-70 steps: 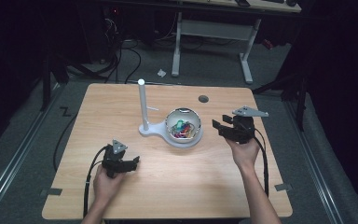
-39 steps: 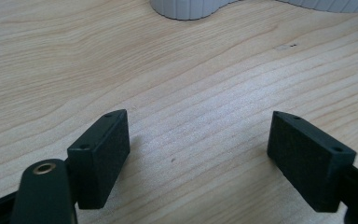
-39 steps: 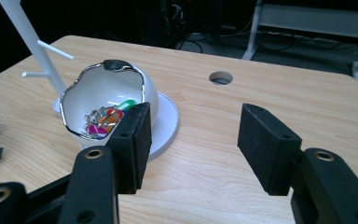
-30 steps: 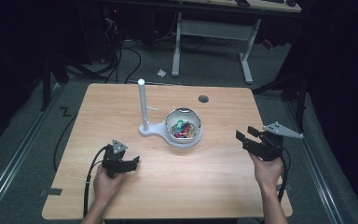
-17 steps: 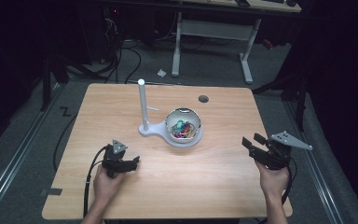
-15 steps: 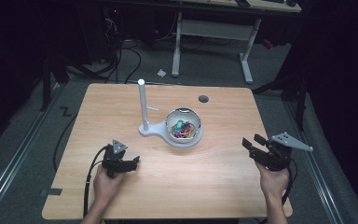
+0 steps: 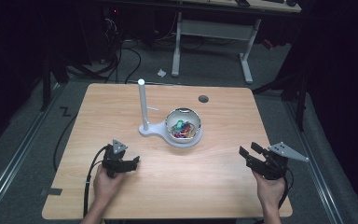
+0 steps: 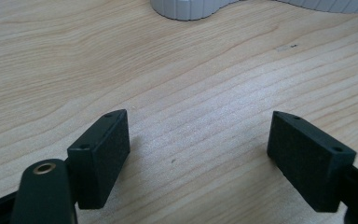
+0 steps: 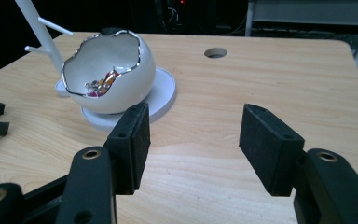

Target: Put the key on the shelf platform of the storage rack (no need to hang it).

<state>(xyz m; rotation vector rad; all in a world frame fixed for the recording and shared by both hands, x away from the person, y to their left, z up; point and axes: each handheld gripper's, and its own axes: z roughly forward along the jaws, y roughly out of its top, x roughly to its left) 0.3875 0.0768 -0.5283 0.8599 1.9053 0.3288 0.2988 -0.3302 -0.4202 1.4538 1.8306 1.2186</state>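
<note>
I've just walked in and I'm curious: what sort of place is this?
Probably a lab or workshop: a bare wooden table under dim light, cables on the floor, and a person's hand-held grippers, left gripper, right gripper.

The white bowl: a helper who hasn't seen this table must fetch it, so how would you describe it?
Start at the wooden table and find the white post near its middle. The bowl sits on the same white base, just right of that post. It is egg-shaped with a jagged silver rim, and colourful small items lie inside.
</note>
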